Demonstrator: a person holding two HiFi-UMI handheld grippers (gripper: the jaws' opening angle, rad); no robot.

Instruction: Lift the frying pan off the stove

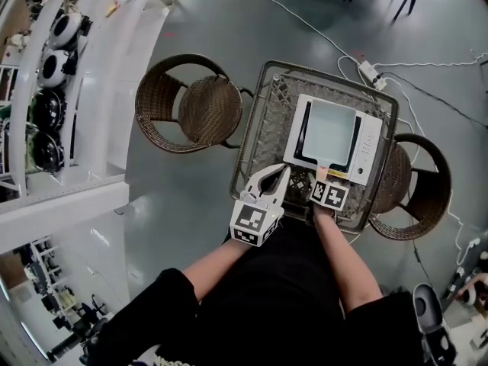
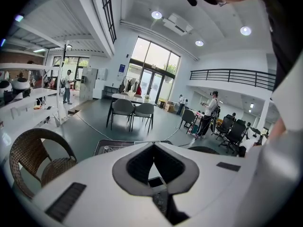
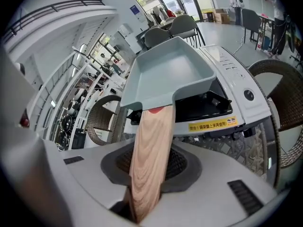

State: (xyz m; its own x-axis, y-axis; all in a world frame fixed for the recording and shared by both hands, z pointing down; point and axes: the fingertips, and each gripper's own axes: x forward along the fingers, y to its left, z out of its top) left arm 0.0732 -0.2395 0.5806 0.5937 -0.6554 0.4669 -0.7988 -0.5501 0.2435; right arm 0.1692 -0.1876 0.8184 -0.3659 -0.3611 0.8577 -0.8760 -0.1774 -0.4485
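**Already on the handle: a nose-heavy pan to lift level**

Nearest, the right gripper [image 3: 150, 156] has its jaws closed on the wooden handle [image 3: 152, 126] of the frying pan [image 3: 168, 70]. The pads press the handle's two sides and it runs back between them towards the person. The left gripper [image 2: 154, 145] hangs just beside it over the table's near edge, tips together and empty.

Beyond the jaws, the handle joins a square, grey-blue pan that looks empty and sits flat on the white portable stove [image 3: 255, 103]. The handle sticks out past the stove's front edge.

By its look the pan is stiff and fairly light. All its weight lies ahead of the grip, though, so it will probably want to dip at the far rim or roll about the handle. The wood looks smooth, and a firm squeeze close to the pan body should hold better than one at the tail end. A straight, level rise seems safest, so that the pan does not drag on the stove top.

Farther out, the stove rests on a metal lattice table [image 1: 255, 120]. Wicker chairs stand at its left [image 1: 191, 105] and right [image 1: 423, 181].
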